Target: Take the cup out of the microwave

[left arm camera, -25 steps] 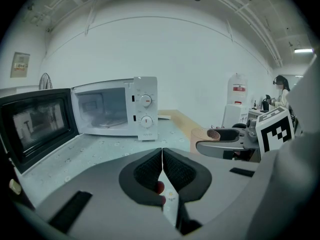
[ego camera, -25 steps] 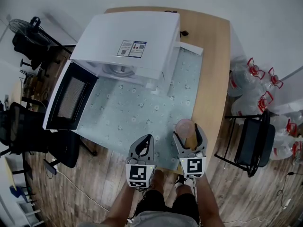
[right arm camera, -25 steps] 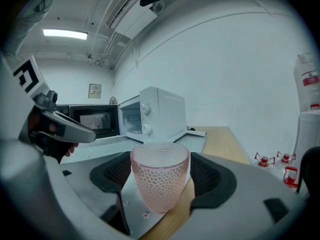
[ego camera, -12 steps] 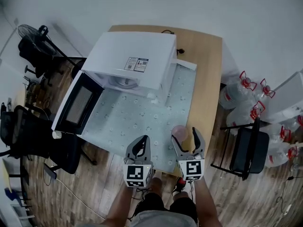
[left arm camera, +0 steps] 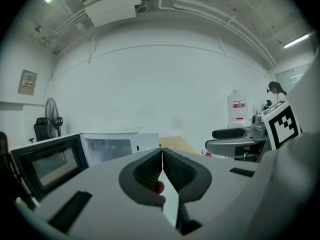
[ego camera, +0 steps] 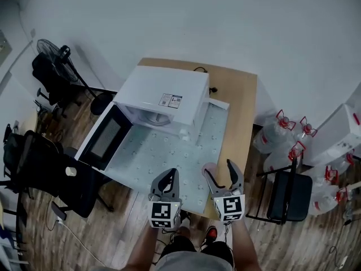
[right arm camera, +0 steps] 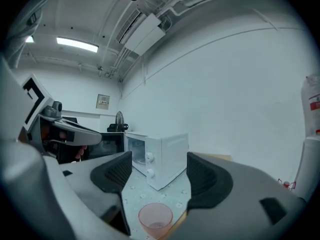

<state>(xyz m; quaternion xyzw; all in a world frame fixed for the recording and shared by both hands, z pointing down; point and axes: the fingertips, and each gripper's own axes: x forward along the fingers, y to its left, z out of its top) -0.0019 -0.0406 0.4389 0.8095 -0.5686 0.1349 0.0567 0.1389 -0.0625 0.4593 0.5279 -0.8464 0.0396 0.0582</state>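
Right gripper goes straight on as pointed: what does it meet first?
Likely the pink cup, just ahead of the right gripper and low between its open fingers; if it clears the rim, the white microwave beyond. Depth unclear.

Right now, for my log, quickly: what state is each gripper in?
Left gripper: shut, nothing between its jaws.
Right gripper: open; the pink cup stands ungripped in front of it.

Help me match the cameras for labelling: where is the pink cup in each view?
Head view: pink cup at the table's near edge, by the right gripper.
Left gripper view: not in it.
Right gripper view: pink cup low centre, below the open jaws.
Shared landmark: the white microwave, door open.
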